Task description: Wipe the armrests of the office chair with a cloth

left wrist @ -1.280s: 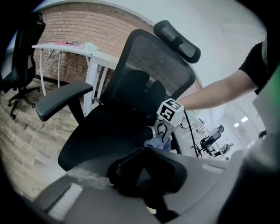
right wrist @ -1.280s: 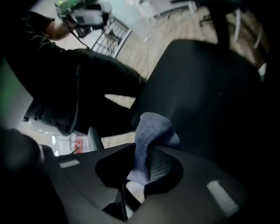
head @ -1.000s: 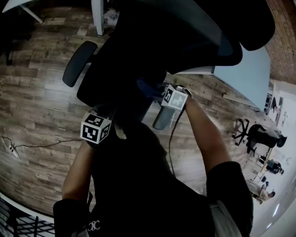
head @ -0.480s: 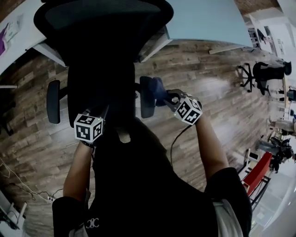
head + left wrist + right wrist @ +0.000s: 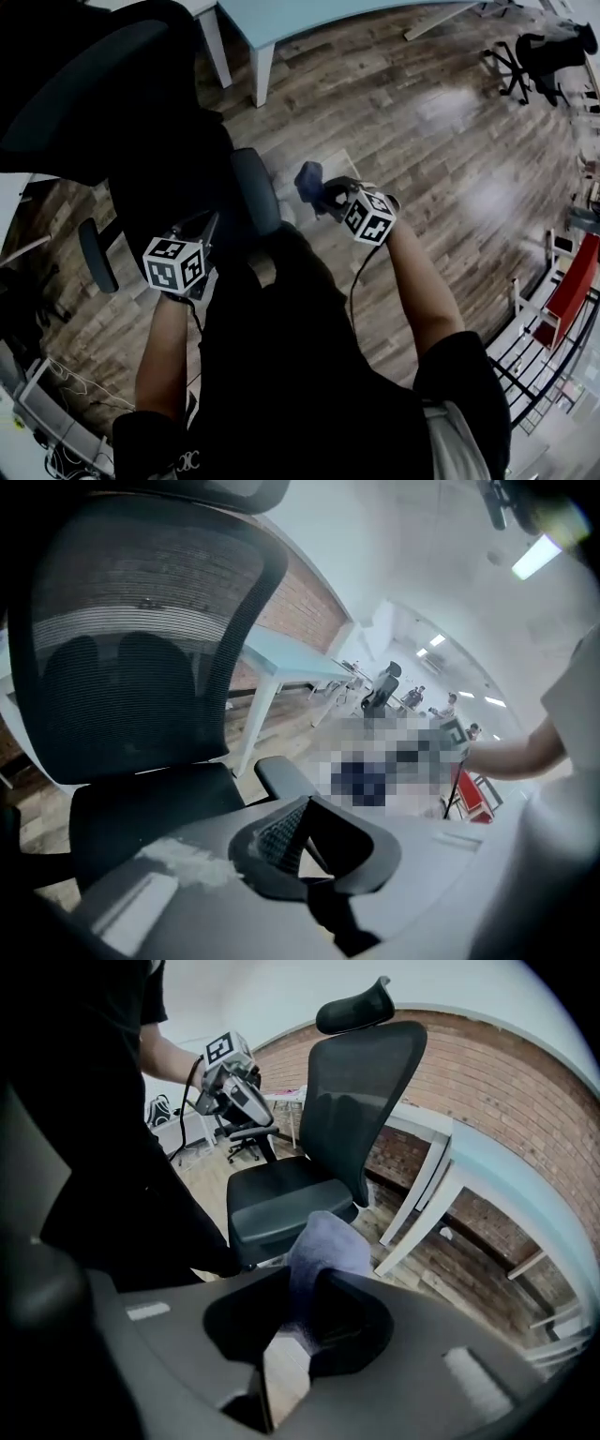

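A brown wood-plank floor (image 5: 441, 141) spreads under everything. On it stands a pale blue-topped table with white legs (image 5: 253, 42), and in front of that a black office chair with a mesh back (image 5: 89, 94). Its near dark grey padded armrest (image 5: 255, 192) lies between the two tools, and its far dark padded armrest (image 5: 97, 255) sits off to the left.

The right gripper (image 5: 323, 197) is clamped on a crumpled blue-grey cloth (image 5: 309, 178), which bulges out past the jaws. The cloth is held just beside the near armrest, with floor showing between them. The left gripper (image 5: 305, 832) points at the chair's seat with its jaws slightly apart and nothing between them.
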